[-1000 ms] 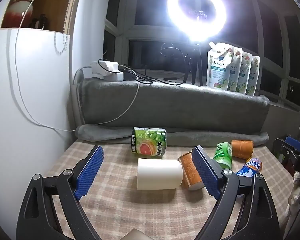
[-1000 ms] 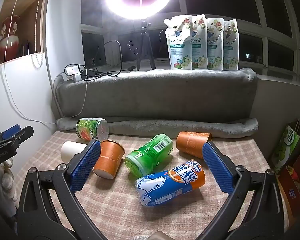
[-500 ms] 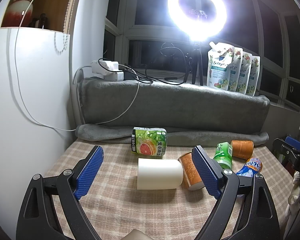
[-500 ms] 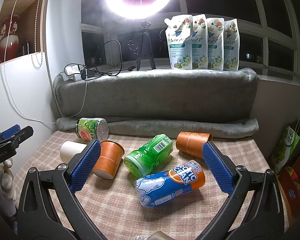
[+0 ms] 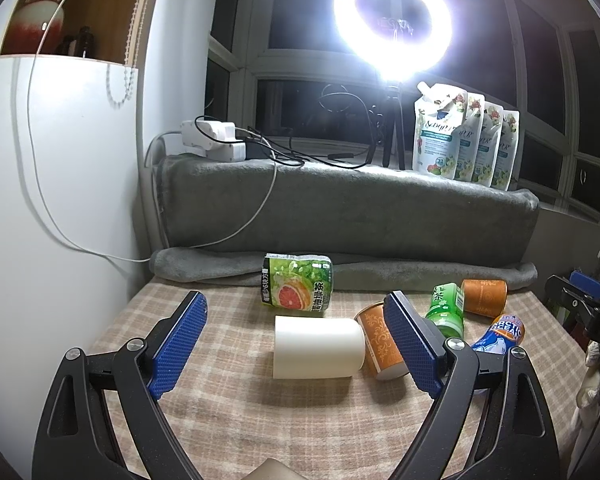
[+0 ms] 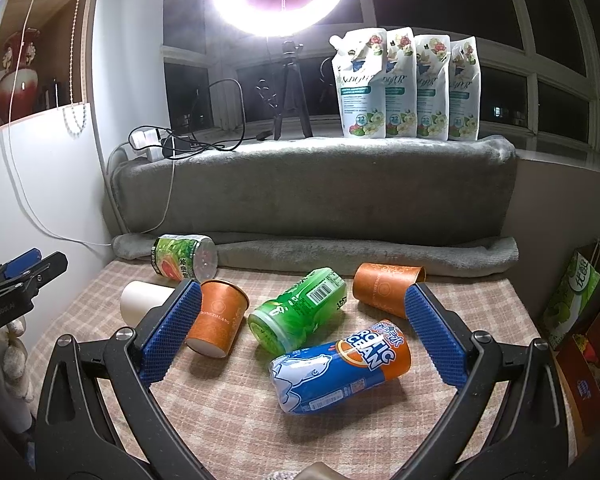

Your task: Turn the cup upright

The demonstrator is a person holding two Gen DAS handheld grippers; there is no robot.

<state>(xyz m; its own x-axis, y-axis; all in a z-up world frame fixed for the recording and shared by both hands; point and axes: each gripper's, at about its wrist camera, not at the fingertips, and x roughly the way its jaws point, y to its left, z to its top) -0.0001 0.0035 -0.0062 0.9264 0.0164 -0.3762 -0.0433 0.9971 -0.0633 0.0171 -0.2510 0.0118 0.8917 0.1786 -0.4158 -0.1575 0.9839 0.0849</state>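
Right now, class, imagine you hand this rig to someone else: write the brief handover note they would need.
Left tool: open, holding nothing, lined up on the white cup, not touching it.
Right tool: open, holding nothing, above the checked cloth.
Things: the white cup lies on its side; an orange cup beside it is tipped over, and a second orange cup lies farther back. A green can, a blue-orange can and a grapefruit can also lie down.
Done: nothing, no cup is upright.
Left: grasp a cup, stand it up.
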